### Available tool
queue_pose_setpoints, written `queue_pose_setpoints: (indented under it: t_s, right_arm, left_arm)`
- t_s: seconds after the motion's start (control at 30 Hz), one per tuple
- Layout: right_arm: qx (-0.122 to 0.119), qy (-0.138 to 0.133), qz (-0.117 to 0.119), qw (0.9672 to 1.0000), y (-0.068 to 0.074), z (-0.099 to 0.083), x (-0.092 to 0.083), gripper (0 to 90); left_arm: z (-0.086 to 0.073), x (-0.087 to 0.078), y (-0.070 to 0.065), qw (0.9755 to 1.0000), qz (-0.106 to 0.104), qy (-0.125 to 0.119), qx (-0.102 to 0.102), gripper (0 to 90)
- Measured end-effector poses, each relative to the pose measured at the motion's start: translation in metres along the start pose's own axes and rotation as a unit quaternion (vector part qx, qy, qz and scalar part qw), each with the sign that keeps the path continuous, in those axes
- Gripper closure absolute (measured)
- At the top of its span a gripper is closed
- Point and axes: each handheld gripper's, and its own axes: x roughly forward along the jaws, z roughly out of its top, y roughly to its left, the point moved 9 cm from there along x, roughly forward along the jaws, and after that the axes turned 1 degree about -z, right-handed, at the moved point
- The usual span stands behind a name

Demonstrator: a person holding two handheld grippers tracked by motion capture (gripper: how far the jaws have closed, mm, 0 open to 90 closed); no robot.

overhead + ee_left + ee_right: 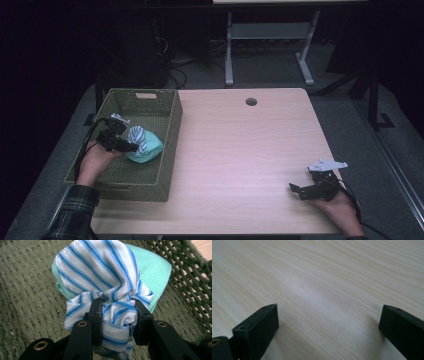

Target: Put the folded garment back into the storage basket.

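Observation:
Inside the green woven basket (170,127) at the table's left, my left gripper (131,146) is shut on a white cloth with blue stripes (137,139). In the left gripper view the bunched striped cloth (100,272) is pinched between both black jaws of the left gripper (117,320), just above the basket floor (27,290). A mint green cloth (151,148) lies under and behind it, showing as waffle-textured mint green cloth (155,272). My right gripper (296,190) rests low over the table's near right part, jaws wide apart; the right gripper (328,322) has bare wood between its fingers.
The light wooden table (240,145) has a round cable hole (251,102) near its far edge. The basket's woven wall (192,280) rises close on the right of the cloths. A desk frame (270,45) stands on the floor beyond the table.

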Motion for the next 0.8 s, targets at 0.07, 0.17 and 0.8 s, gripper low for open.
queue_pose_setpoints:
  t_s: [0.07,0.17,0.8]
  right_arm:
    - [0.000,0.000,0.000,1.0000,0.000,0.000,0.000,2.2]
    - [0.000,0.000,0.000,1.0000,0.000,0.000,0.000,2.2]
    - [0.000,0.000,0.000,1.0000,0.000,0.000,0.000,2.2]
  left_arm:
    - [-0.001,0.004,0.000,1.0000,-0.001,-0.001,-0.001,65.2]
    - [-0.003,0.009,0.001,1.0000,-0.001,0.003,0.001,65.2]
    - [-0.012,0.031,0.000,0.9996,0.001,0.019,0.019,54.7]
